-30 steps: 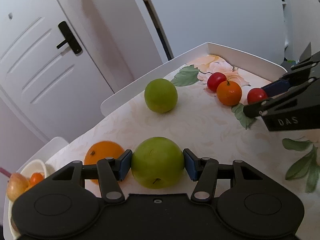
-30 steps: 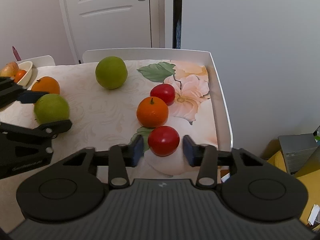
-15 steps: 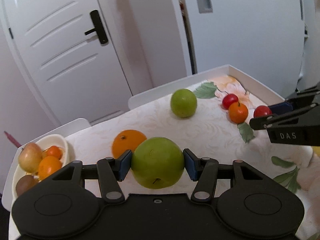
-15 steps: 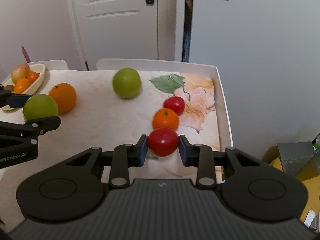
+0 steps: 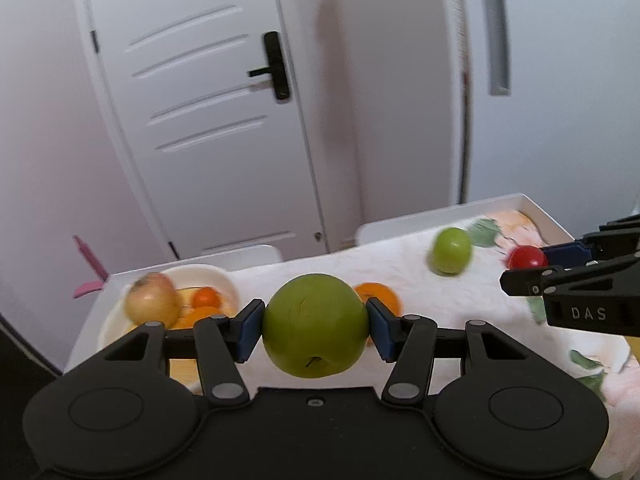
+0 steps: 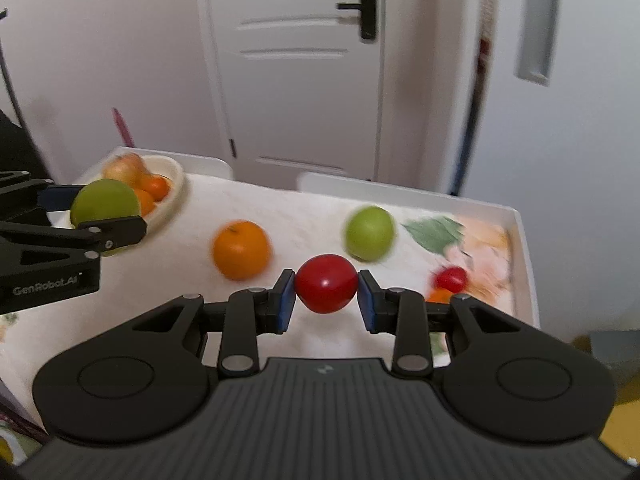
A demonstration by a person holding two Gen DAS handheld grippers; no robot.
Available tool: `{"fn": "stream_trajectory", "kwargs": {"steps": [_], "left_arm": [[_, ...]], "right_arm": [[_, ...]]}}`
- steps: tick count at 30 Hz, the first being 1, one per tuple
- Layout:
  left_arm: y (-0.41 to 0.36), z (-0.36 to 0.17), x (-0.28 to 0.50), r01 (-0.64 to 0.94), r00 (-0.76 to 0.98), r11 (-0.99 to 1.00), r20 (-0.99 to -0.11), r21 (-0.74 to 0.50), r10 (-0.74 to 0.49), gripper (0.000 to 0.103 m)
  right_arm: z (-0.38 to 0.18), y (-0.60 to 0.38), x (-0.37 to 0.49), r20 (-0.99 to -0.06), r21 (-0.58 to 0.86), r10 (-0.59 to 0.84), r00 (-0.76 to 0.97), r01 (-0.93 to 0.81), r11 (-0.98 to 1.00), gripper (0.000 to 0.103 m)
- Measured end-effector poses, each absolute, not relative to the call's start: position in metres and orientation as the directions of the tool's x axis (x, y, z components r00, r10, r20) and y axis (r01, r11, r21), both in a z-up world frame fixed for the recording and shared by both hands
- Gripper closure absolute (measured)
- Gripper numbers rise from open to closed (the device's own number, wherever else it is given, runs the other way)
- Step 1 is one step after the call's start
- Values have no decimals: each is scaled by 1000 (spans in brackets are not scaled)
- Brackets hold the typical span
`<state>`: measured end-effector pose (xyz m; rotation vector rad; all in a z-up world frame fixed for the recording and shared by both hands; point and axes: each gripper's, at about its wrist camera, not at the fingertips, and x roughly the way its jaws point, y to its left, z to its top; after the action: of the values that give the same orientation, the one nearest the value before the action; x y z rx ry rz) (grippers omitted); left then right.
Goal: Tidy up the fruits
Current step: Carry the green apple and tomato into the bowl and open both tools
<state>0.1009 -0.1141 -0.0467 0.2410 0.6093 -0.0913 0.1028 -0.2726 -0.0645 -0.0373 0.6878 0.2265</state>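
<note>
Left gripper (image 5: 316, 326) clamps a smooth green apple (image 5: 316, 326) near the cream fruit bowl (image 6: 172, 196), while the right gripper (image 6: 326, 294) pinches a glossy red fruit (image 6: 326, 284) above the floral tablecloth (image 6: 304, 220).

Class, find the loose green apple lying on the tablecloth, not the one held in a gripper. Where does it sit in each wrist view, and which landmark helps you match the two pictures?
Left wrist view: the loose green apple lies right of centre, far across the tablecloth.
Right wrist view: the loose green apple lies just right of centre, behind the held red fruit.
Shared landmark: the white fruit bowl, at the left in both.
</note>
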Motion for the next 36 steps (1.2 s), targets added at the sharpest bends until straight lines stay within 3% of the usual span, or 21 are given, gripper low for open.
{"fn": "stream_trajectory", "kwargs": {"steps": [16, 24, 36], "left_arm": [[14, -35, 129, 80, 807, 979, -589, 190, 48, 44], [55, -57, 148, 148, 780, 970, -626, 195, 7, 44], [52, -100, 166, 323, 744, 910, -665, 260, -74, 44]], "right_arm": [[-50, -139, 144, -622, 87, 301, 723, -319, 944, 55], [-60, -86, 171, -633, 88, 285, 720, -299, 950, 55], [-82, -63, 199, -656, 89, 236, 717, -237, 967, 55]]}}
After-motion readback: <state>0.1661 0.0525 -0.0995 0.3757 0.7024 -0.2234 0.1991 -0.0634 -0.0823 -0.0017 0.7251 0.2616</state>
